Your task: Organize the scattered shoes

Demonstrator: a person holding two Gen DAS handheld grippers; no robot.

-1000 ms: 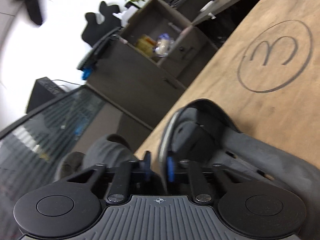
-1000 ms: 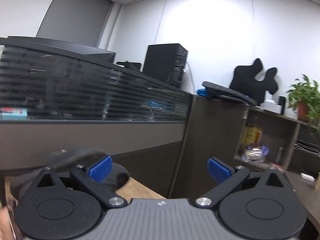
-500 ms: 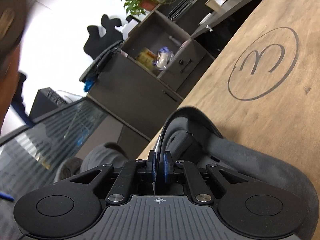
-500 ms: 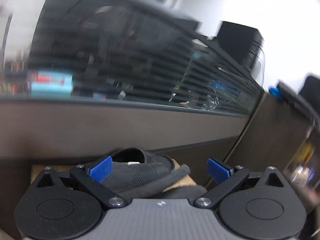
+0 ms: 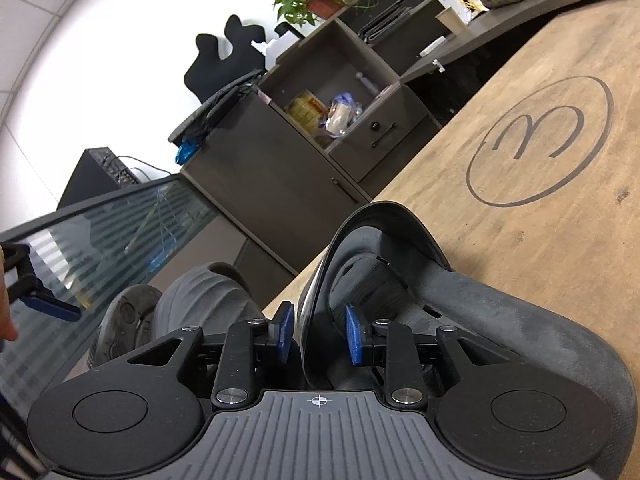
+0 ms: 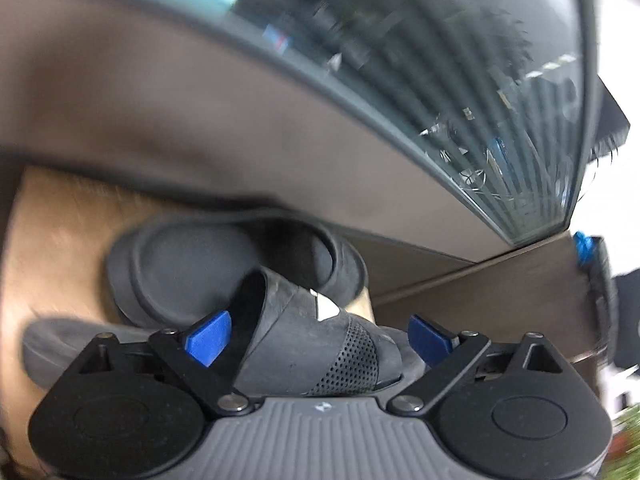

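In the left wrist view a grey slide sandal [image 5: 500,320] lies on the wooden table [image 5: 540,232]. Its raised strap edge stands between the blue pads of my left gripper [image 5: 318,334], which is open with small gaps on both sides. Another grey shoe [image 5: 200,300] lies just behind to the left. In the right wrist view my right gripper [image 6: 316,338] is open wide over a black slide with a perforated strap [image 6: 320,344]. A grey slide [image 6: 224,264] lies behind it against the partition.
A glass-topped partition [image 6: 360,92] runs along the table's far edge. A dark cabinet with open shelves [image 5: 320,120] stands beyond the table. A circled "3" [image 5: 540,140] is drawn on the table top. The other gripper's blue finger [image 5: 48,306] shows at far left.
My left gripper was shut on the grey slide's strap half a second ago and has opened. My right gripper has tilted down and moved over the black slide, staying open.
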